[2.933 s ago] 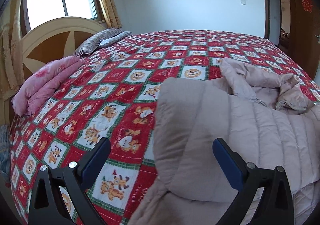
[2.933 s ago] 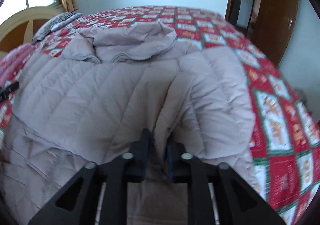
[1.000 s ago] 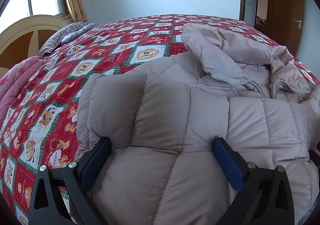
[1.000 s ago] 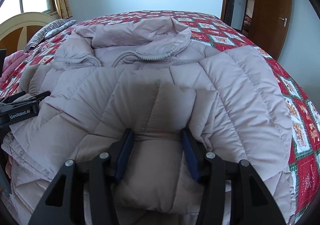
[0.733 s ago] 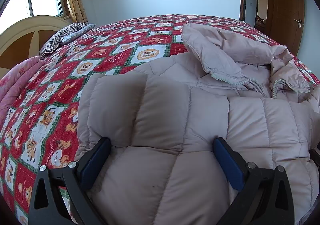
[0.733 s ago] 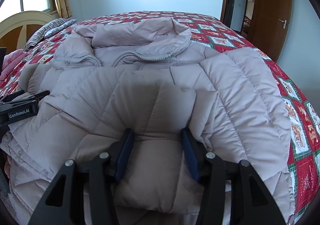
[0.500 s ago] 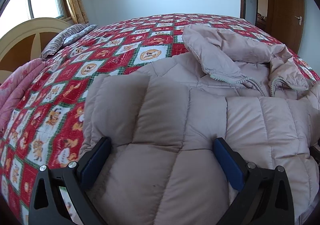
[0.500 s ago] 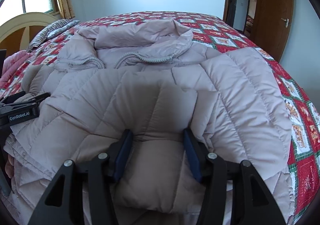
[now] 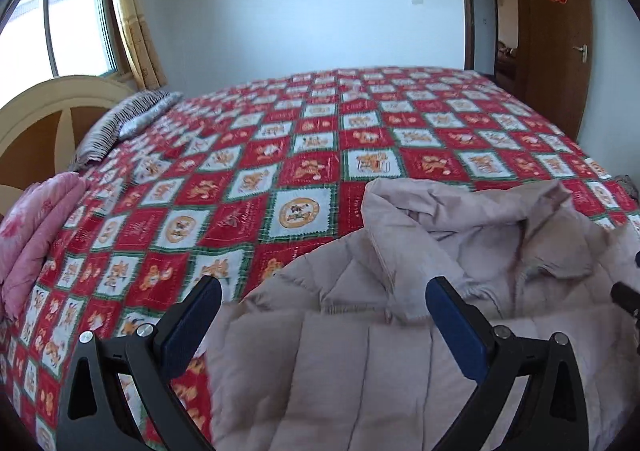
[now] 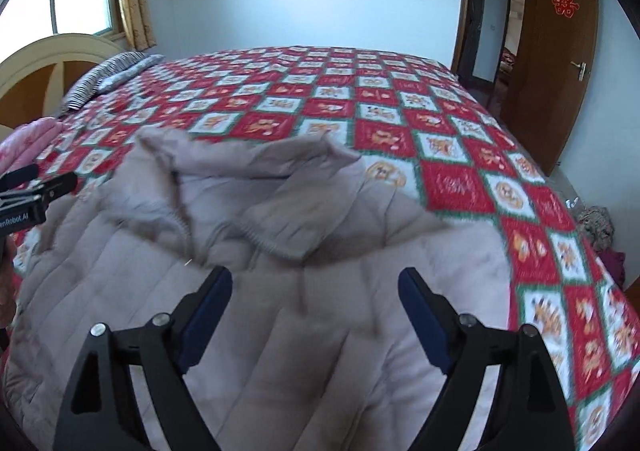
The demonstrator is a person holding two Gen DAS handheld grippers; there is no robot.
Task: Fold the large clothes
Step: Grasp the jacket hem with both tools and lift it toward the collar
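Observation:
A beige quilted puffer jacket [image 9: 400,363] lies on the bed with its collar toward the far side; it also shows in the right wrist view [image 10: 280,291]. My left gripper [image 9: 320,323] is open and empty, raised above the jacket's left part. My right gripper [image 10: 316,311] is open and empty, raised above the jacket's middle, below the collar [image 10: 256,187]. The left gripper's body [image 10: 28,195] shows at the left edge of the right wrist view.
The bed has a red, white and green cartoon quilt [image 9: 320,155]. A pink folded blanket [image 9: 32,227] and a striped pillow [image 9: 120,123] lie by the round headboard [image 9: 48,119]. A wooden door [image 10: 560,63] stands at the right. Dark clothes [image 10: 600,235] lie on the floor.
My right gripper has opened wide and let go of the jacket fold. Both grippers have lifted and pulled back from the jacket, so more of the bed shows.

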